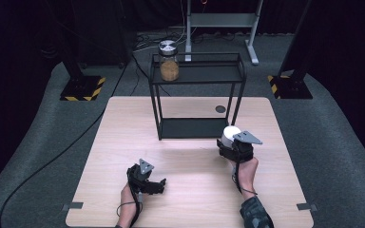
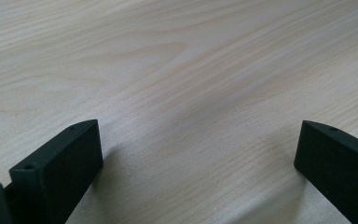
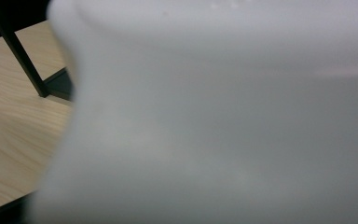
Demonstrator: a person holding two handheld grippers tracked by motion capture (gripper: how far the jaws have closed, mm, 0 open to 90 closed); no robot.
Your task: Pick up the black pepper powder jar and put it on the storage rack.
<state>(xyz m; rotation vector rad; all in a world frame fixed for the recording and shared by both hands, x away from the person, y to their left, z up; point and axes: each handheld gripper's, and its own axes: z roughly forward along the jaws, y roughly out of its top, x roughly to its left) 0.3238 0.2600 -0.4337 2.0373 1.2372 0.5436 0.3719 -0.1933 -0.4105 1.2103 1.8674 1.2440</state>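
Nearest to us, our left tool (image 1: 158, 186) rests low on the tabletop (image 1: 190, 199), its jaws standing wide apart with nothing but bare wood grain between them in the left gripper view (image 2: 198, 154). It has plenty of free board on every side.

A little farther off and to the right, our right tool (image 1: 228, 140) is clamped tight on a white container (image 1: 230, 133), which sits at the tool's front end, just short of the rack's near right leg. In the right gripper view that white container (image 3: 223, 121) is pressed so close to the lens that it is only a pale blur; we think it is a small waisted jar or bottle standing roughly upright, but we cannot be sure of its shape.

The relation that matters next: the black two-tier rack (image 1: 197, 88) lies straight ahead of the right tool and slightly to its left, with its lower shelf (image 1: 192, 127) nearly touching distance away and its top shelf higher up. The right hand is clearly the nearer one. The thin legs and rim frame the openings, so the container must pass between them.

Farthest back, a glass jar (image 1: 169, 61) of orange-brown contents stands at the top shelf's left end, leaving the shelf's middle and right open.
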